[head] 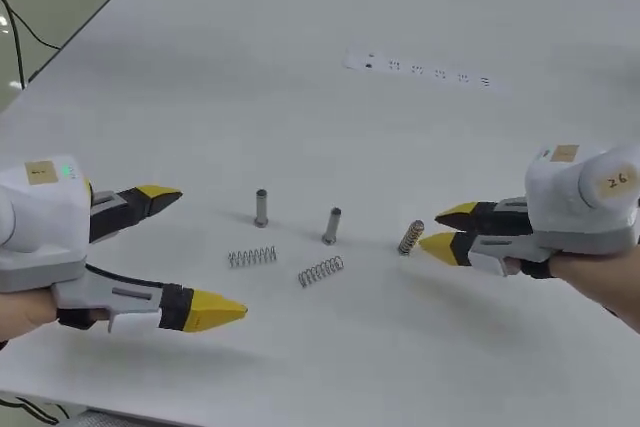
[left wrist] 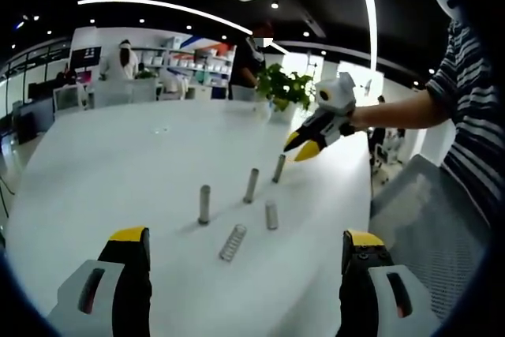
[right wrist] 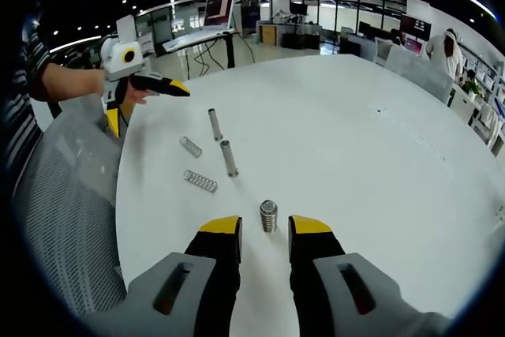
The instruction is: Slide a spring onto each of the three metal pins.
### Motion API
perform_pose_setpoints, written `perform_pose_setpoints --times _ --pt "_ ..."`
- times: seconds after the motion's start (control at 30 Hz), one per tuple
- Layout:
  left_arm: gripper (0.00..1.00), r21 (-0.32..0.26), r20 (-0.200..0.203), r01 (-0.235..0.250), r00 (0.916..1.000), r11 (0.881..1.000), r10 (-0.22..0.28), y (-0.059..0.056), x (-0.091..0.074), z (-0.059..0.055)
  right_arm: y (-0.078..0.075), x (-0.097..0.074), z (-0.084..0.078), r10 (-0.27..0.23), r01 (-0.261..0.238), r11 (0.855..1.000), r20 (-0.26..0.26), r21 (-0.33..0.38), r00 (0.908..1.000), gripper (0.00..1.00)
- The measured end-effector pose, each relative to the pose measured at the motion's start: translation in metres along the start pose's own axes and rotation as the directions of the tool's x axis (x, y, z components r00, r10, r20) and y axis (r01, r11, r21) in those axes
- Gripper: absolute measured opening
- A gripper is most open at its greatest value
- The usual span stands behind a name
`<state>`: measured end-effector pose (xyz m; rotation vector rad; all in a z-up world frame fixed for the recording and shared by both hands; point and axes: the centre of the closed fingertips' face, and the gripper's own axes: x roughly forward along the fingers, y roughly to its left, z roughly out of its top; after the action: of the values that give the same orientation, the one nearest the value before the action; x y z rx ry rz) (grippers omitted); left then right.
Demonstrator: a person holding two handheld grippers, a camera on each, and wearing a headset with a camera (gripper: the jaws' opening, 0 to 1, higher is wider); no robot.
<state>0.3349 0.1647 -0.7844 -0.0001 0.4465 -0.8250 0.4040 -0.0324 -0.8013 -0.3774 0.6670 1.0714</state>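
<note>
just ahead of the right gripper (right wrist: 264, 226) stands one spring-sleeved pin (right wrist: 269, 216).

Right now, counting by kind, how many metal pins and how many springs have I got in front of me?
Metal pins: 3, two bare and one wearing a spring.
Springs: 3, two lying loose and one on a pin.
Total: 6.
</note>
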Motion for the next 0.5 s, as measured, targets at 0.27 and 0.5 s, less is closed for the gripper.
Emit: perform_pose_setpoints --times 0.27,0.5 --pt "0.98 -0.002 -0.001 -0.002 1.0000 1.000 0.002 0.000 0.000 -0.001 0.009 -0.001 -0.004 0.028 -0.028 1.000 -0.010 -0.010 0.9996 0.22" --pt "0.98 -0.007 0.000 -0.005 1.0000 1.000 0.005 0.001 -0.001 -0.002 0.012 -0.003 -0.004 0.032 -0.032 0.999 -0.007 -0.014 0.9995 0.22"
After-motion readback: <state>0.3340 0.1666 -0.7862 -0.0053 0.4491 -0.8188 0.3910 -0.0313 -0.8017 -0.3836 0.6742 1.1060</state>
